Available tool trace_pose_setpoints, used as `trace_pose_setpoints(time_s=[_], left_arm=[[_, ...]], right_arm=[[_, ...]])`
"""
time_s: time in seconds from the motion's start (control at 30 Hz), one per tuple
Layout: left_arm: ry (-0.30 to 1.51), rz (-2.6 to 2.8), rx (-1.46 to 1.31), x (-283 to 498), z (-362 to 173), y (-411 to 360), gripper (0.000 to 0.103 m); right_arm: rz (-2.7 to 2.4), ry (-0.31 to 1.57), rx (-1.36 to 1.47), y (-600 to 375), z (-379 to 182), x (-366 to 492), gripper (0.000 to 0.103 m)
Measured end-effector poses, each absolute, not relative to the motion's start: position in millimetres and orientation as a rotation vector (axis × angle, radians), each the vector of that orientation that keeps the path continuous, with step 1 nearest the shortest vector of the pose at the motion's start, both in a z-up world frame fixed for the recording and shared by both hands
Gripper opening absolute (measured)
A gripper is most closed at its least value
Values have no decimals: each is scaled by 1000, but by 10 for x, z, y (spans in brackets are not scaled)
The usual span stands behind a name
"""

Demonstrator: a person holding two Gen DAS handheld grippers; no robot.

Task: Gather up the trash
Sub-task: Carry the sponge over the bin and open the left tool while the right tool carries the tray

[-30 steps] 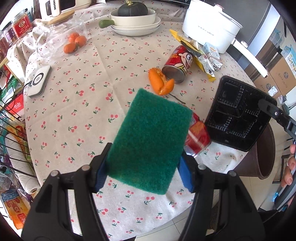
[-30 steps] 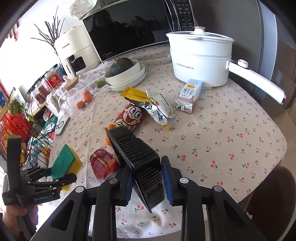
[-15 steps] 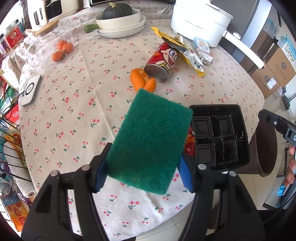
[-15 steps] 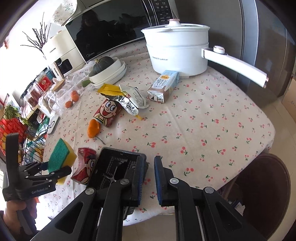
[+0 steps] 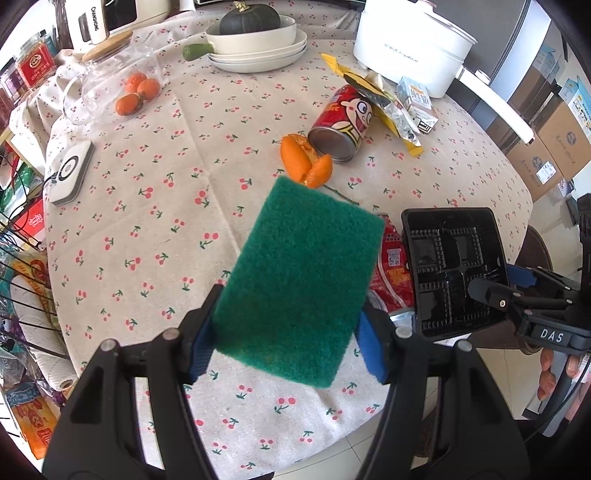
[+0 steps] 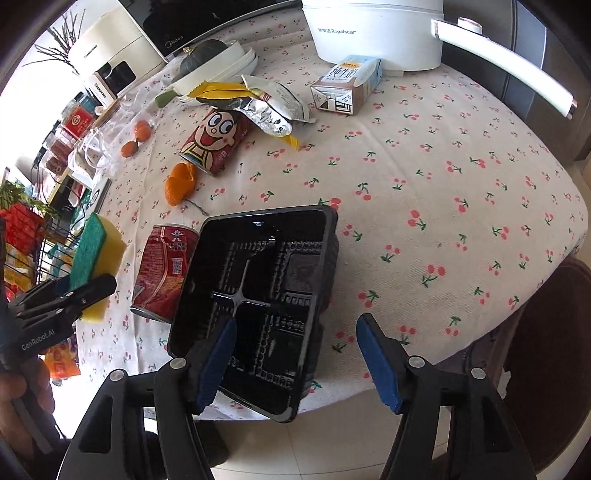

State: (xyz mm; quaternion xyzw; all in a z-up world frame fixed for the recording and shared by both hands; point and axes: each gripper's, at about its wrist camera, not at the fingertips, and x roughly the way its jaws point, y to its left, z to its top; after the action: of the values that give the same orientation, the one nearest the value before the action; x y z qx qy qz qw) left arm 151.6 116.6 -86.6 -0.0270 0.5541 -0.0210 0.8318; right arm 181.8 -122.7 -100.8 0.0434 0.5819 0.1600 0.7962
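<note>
Black tray (image 6: 258, 306): lies open side up at the table's near edge, one corner jutting past the rim; its four moulded compartments hold nothing that shows.
Right gripper (image 6: 295, 354): released, jaws spread wide; the left blue pad sits over the tray's near part, the right pad is clear of it, above the cloth.
Left gripper (image 5: 284, 332): clenched on the green sponge (image 5: 299, 280), held above the table to the left of the tray; in the right wrist view its yellow underside shows.
Crushed red can (image 6: 162, 273): on its side, touching the tray's left wall, between tray and sponge.
Orange peel (image 5: 304, 166): beyond the tray, just in front of the cartoon can.
Cartoon can (image 6: 212, 144): on its side beyond the tray, open end toward the peel; foil and yellow wrappers (image 6: 269, 107) rest on its far end.
Milk carton (image 6: 345, 90): lying beyond the tray and to the right, just before the white electric pot (image 6: 376, 29).
White bowl on plates (image 5: 255, 42): far beyond the tray; a dark green squash (image 5: 249, 18) sits in the bowl.
Glass jar (image 5: 110, 88): tipped on its side, far left of the tray; three small oranges (image 5: 136, 92) show inside it.
Brown bin (image 6: 554, 354): on the floor, right of the tray, below the table edge; its contents cannot be seen.
Table (image 6: 461, 155): round, cherry-print cloth; trash still spread across it beyond the tray.
</note>
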Motion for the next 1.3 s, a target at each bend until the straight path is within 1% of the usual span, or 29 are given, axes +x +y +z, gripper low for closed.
trace_pose_setpoints(time_s=[0.1, 0.23, 0.3, 0.5, 0.73, 1.03, 1.3], left_arm=[[1175, -40, -63, 1510, -863, 1198, 67], [1174, -37, -63, 1495, -862, 1220, 67], [1172, -40, -63, 1491, -855, 1216, 67], [1152, -63, -61, 1489, -794, 1121, 67], [1122, -114, -53, 1509, -692, 846, 67], [1102, -211, -23, 1592, -639, 204, 67], [1108, -314, 33, 1608, -715, -525, 67]], right_arm=[[340, 1251, 63, -1089, -1048, 1809, 76], [295, 1255, -6, -961, -1119, 1788, 75], [287, 1245, -40, -932, -1096, 1784, 59], [297, 1201, -30, -1028, -941, 1744, 59], [253, 1158, 26, -1400, -760, 1726, 59], [164, 1132, 90, -2102, -637, 1624, 59], [56, 1131, 142, -2877, -645, 1401, 59]])
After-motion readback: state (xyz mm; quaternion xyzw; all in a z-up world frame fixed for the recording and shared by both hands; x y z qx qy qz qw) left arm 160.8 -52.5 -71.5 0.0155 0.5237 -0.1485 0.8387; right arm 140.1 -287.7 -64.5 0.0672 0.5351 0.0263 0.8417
